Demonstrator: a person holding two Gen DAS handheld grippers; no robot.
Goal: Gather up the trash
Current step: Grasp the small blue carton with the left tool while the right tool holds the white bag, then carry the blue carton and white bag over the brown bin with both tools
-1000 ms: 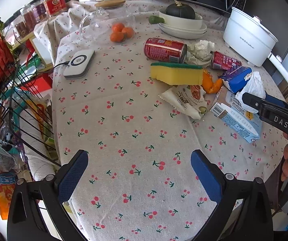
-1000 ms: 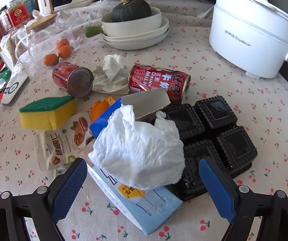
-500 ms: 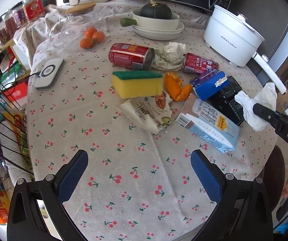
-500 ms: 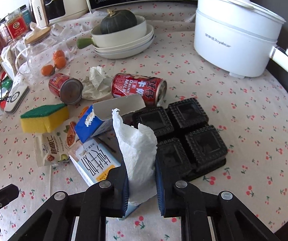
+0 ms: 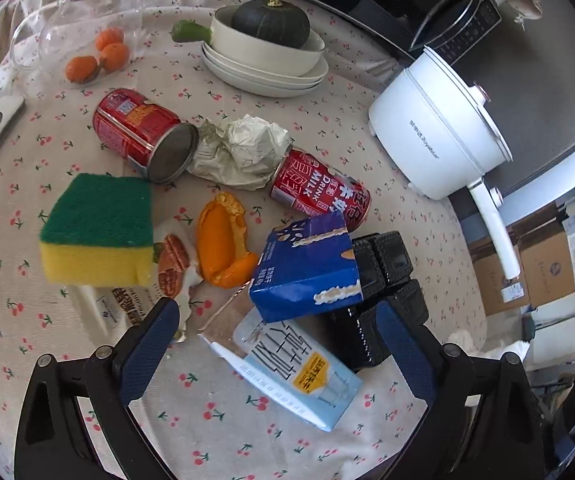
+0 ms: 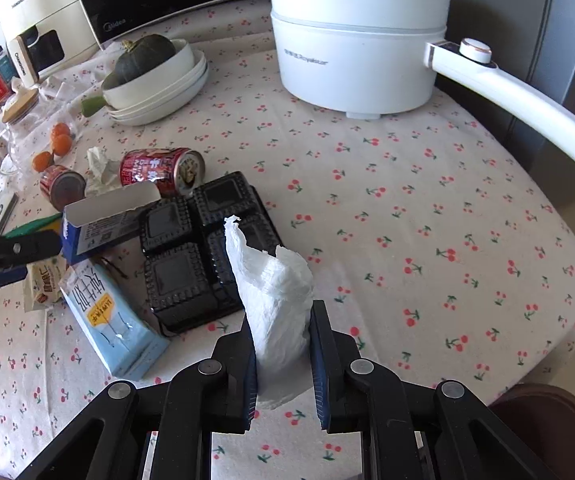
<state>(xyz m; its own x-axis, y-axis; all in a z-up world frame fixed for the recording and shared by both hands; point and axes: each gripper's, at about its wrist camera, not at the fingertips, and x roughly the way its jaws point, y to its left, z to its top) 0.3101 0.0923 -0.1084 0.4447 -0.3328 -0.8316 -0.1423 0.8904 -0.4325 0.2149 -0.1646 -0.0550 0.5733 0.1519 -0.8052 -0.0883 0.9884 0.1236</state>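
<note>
I see my left gripper as two matte black angular arms, each tipped with a dark blue, finely textured pad, and round silver pivot screws sit just behind the pads on both sides. My right gripper has the same build: black linked arms with triangular cut-outs, blue pad faces on the inner sides, four bright round screw heads behind them

My hand-held gripper: black frame, blue pads, white tissue between them. Surface cloth: off-white, red cherry print. Sponge yellow with green top. Two red cans, orange peel, dark blue box, light blue carton, black tray, white pot.
</note>
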